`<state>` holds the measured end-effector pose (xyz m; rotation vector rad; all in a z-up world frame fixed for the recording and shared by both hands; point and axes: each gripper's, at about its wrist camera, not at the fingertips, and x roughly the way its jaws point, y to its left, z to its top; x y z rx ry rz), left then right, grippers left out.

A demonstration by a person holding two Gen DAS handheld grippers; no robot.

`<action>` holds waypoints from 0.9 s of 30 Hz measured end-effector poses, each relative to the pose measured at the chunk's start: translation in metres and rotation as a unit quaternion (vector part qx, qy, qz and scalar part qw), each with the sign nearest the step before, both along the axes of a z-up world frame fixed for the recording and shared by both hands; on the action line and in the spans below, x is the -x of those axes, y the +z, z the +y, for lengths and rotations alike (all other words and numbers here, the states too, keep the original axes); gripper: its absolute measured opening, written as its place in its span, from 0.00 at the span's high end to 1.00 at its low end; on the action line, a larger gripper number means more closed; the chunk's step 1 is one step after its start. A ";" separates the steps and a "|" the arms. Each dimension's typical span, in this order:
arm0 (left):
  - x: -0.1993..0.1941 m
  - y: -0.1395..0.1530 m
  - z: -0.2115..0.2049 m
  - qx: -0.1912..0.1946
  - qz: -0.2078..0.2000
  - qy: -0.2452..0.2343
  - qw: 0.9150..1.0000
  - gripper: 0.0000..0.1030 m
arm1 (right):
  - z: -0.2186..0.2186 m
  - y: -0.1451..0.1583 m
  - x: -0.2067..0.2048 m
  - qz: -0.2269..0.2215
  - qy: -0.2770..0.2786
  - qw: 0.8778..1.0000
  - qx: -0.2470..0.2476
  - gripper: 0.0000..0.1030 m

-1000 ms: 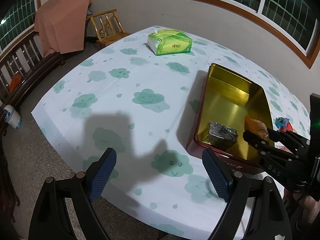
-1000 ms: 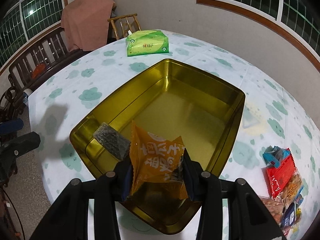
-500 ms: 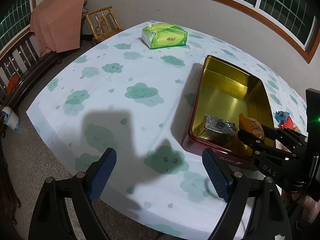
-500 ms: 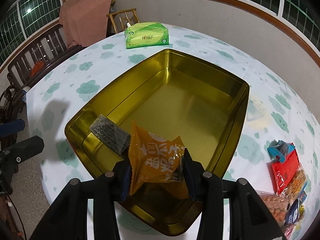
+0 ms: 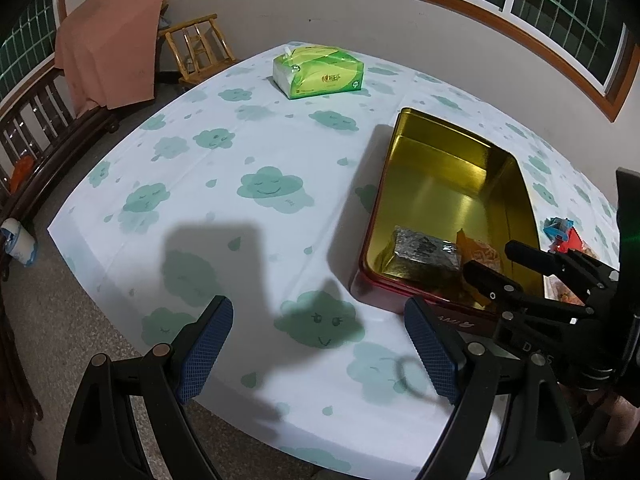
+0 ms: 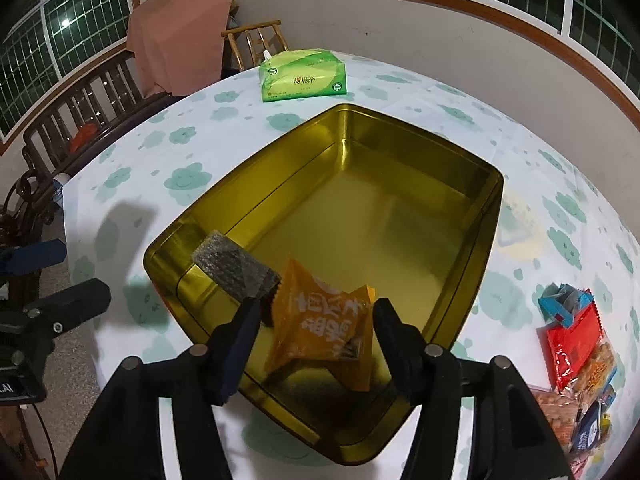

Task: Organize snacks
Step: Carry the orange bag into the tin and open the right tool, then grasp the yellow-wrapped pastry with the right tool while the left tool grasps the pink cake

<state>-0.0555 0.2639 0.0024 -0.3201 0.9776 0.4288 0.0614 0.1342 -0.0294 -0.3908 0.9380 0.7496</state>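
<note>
The right gripper (image 6: 316, 320) is over the near end of the gold tin (image 6: 494, 200), its jaws opening; the orange snack packet (image 6: 320, 328) sits between the pads, no longer pressed. A dark packet (image 6: 236, 266) lies beside it in the tin. The left gripper (image 5: 320, 344) hangs wide apart, empty, above the tablecloth (image 5: 200, 152). More snacks (image 6: 576, 344) lie right of the tin.

Black linkage arms, silver rivets, blue textured jaws.

A cloud-print tablecloth (image 5: 264, 188) is covering the table, where a gold tin (image 6: 400, 216), tissue pack (image 5: 318, 72) and loose snack packets (image 6: 576, 340) are being carried.
</note>
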 end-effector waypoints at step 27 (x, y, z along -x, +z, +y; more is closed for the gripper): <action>-0.065 0.007 -0.155 -0.005 0.008 -0.190 0.982 0.17 | -0.308 0.021 -0.061 -0.035 -0.275 0.961 0.011 0.42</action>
